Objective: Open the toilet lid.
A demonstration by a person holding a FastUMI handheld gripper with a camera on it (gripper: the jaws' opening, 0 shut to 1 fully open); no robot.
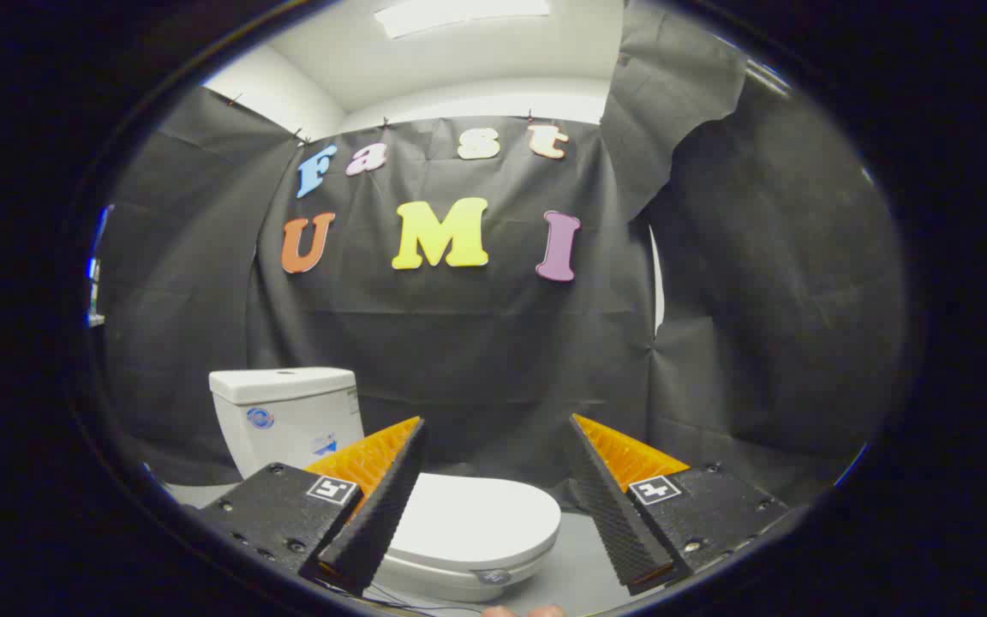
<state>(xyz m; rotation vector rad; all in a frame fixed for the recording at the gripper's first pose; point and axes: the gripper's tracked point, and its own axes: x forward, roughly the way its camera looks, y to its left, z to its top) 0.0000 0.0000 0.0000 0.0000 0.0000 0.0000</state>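
Observation:
A small white toilet stands on the grey floor ahead of the fingers. Its lid lies flat and closed over the bowl, showing between the two fingers and partly hidden behind the left one. The white tank rises beyond the left finger, against the black cloth. My gripper is open, its orange-and-black fingers spread wide above the lid, touching nothing.
Black cloth walls close in the booth behind and to both sides of the toilet. Grey floor shows to the right of the bowl. A fingertip of a hand peeks in just below the fingers.

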